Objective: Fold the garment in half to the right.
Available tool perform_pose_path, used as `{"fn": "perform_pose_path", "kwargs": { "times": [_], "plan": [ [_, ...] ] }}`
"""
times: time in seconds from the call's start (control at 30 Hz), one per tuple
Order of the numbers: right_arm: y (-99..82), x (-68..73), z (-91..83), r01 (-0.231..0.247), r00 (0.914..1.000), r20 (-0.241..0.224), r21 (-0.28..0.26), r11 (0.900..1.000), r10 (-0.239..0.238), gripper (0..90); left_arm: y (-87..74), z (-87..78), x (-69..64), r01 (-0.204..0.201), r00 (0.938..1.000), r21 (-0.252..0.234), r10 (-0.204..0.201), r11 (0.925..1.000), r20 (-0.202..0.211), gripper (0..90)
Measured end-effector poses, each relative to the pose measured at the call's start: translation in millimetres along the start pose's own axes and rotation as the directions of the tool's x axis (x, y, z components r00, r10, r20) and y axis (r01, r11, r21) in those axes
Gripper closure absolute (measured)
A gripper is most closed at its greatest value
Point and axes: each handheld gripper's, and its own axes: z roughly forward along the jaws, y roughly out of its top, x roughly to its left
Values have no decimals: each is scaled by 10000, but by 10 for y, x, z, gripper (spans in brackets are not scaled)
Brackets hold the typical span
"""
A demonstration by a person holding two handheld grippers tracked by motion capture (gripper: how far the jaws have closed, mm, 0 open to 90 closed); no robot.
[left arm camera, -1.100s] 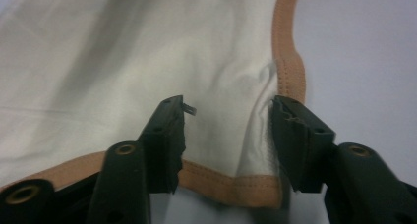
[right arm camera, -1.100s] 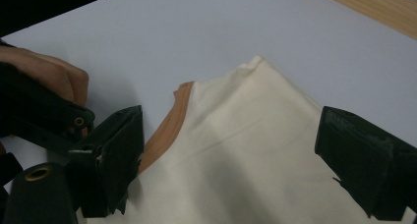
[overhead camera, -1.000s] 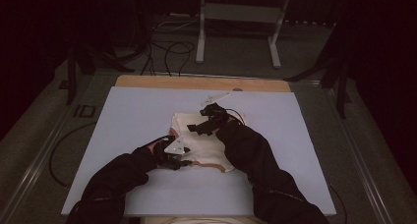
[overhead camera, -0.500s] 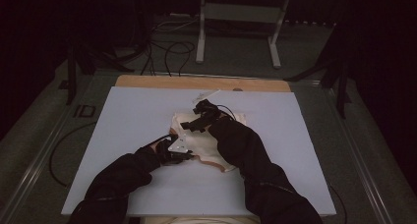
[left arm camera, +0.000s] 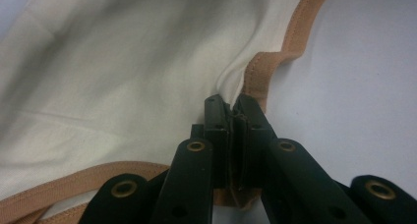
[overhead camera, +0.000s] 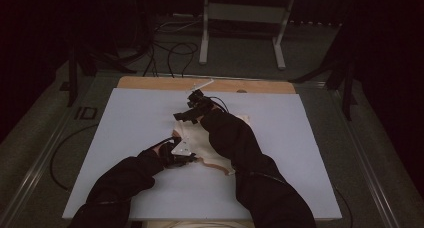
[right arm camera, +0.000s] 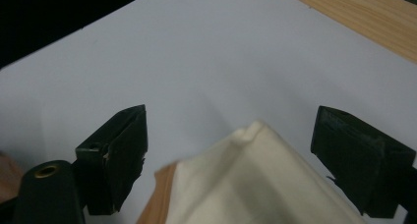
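Cream cloth (overhead camera: 207,140) with a tan bound edge (left arm camera: 275,57), lying rumpled near the middle of the pale board (overhead camera: 125,138), closer to the person's side than to the bare wooden strip (overhead camera: 150,83) along the board's far edge. The left gripper (overhead camera: 187,159) sits at the cloth's near-left border; in the left gripper view its jaws have just been closing and now stand pressed together on a pinch of the tan binding, which puckers where they bite. The right gripper (overhead camera: 182,115) hangs at the cloth's far corner (right arm camera: 253,130), jaws spread wide, with the raised corner between them and touched by neither pad (right arm camera: 125,150).

The step in hand appears to be securing a second hold so the cloth can be spread or folded. To do it well, the right jaws should probably descend squarely over the raised corner and close on fabric and binding together, deep enough that the hem cannot slip out. The left grip should stay firm and low on the board meanwhile, so the cloth does not drag.
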Motion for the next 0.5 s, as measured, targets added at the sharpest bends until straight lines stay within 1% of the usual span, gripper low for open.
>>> {"fn": "perform_pose_path", "kwargs": {
  "times": [0.1,0.17,0.23,0.27,0.3,0.33,0.4,0.43,0.5],
  "plan": [
    [51,-1,75,-77,9992,390,174,9998,70,138,-2,0,-2,-17,10000,-9,17,10000,-3,863],
    [62,-9,121,-37,9990,451,284,9996,24,137,-3,3,-11,-16,10000,-58,16,10000,-42,863],
    [58,-11,170,-105,9985,543,402,9991,83,143,-4,3,-9,-23,10000,-64,23,10000,-33,862],
    [52,-20,196,-65,9982,590,445,9990,38,165,-5,3,-8,-23,10000,-73,23,10000,-29,862],
    [45,-29,216,-131,9975,695,500,9987,97,220,-6,2,-3,-40,10000,-68,39,10000,-19,862],
    [42,-32,234,-374,9963,797,569,9977,328,267,-7,2,-1,-31,10000,-70,31,10000,12,862],
    [33,-62,273,-562,9951,858,693,9960,501,301,-6,2,-1,-21,10000,-73,22,10000,31,862],
    [30,-66,296,-615,9938,969,803,9949,536,351,-7,2,-2,-30,10000,-77,30,10000,33,862],
    [21,-72,349,-584,9926,1120,1044,9928,466,377,-9,3,-3,-7,10000,-110,7,9999,41,862]
  ]
}}
